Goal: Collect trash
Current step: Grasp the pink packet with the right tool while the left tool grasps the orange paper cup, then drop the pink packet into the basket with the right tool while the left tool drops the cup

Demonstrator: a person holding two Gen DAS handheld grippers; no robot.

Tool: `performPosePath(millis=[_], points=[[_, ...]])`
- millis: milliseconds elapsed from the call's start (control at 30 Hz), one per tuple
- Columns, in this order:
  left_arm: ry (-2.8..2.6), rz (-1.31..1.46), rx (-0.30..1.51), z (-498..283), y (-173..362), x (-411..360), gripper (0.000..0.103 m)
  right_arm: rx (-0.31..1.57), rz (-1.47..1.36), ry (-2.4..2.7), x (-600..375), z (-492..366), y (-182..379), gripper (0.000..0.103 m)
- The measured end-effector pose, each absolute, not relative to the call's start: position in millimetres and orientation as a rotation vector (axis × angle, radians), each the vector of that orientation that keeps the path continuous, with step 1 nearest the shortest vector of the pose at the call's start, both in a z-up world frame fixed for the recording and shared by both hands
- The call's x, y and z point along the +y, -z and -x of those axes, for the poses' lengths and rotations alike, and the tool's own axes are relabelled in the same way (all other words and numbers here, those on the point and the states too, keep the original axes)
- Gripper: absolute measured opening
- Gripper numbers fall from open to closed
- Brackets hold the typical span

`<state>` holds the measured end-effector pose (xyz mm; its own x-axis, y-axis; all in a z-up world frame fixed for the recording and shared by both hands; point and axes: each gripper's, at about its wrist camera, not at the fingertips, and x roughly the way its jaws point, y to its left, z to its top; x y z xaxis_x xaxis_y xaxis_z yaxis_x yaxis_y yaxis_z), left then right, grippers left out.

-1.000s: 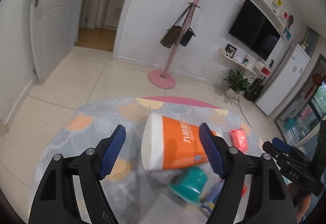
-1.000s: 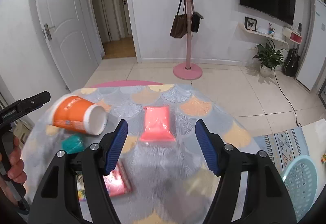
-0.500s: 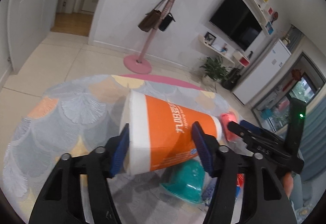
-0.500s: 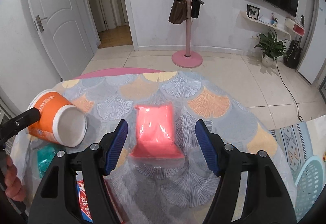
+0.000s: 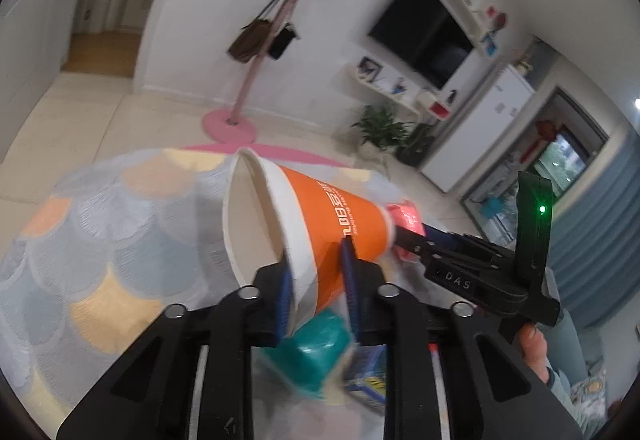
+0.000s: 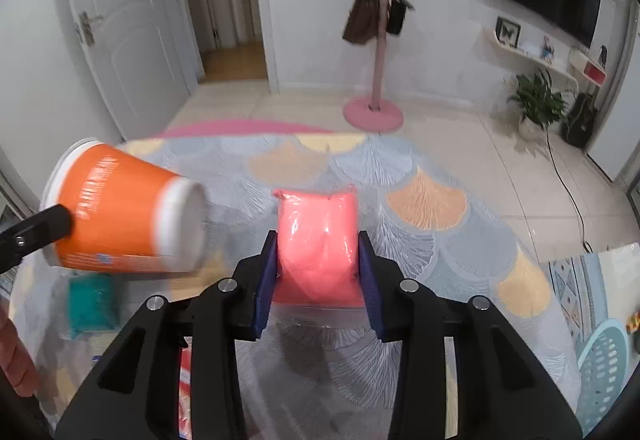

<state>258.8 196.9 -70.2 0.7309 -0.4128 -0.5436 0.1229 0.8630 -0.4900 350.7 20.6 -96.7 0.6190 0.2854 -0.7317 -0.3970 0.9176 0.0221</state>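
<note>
Pinched only by its rim wall as the left gripper (image 5: 316, 280) closes, the cup (image 5: 308, 224) could crumple or slip above the bench (image 6: 432, 240), while the right gripper (image 6: 316, 276), closing on the pink packet (image 6: 320, 236) there, might squeeze it out.

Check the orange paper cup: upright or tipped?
Tipped: the orange paper cup lies sideways, mouth facing left, its white base facing right.

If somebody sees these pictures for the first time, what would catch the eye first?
Probably the orange paper cup, lying sideways, its rim wall pinched between the closing jaws of the left gripper. Next, the bright pink packet on the patterned tablecloth, squeezed in the closing right gripper.
</note>
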Motion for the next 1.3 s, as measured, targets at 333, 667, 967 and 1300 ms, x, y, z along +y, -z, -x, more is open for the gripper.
performPosePath(millis=[333, 667, 967, 1300], points=[[0.309, 0.303, 0.601, -243.0, 15.2, 142.3, 0.002, 0.606, 0.043, -0.235, -74.0, -278.2, 28.9, 0.035], [0.560, 0.198, 0.552, -236.1, -34.0, -18.2, 0.002, 0.523, -0.028, 0.125, -236.7, -199.9, 5.2, 0.035], [0.741, 0.113, 0.678, -243.9, 0.6, -181.4, 0.002, 0.646, -0.183, 0.296, -369.6, -174.9, 58.2, 0.035], [0.716, 0.012, 0.808, -275.3, 44.9, -259.3, 0.002, 0.832, -0.316, 0.332, -425.6, -183.3, 127.6, 0.035]])
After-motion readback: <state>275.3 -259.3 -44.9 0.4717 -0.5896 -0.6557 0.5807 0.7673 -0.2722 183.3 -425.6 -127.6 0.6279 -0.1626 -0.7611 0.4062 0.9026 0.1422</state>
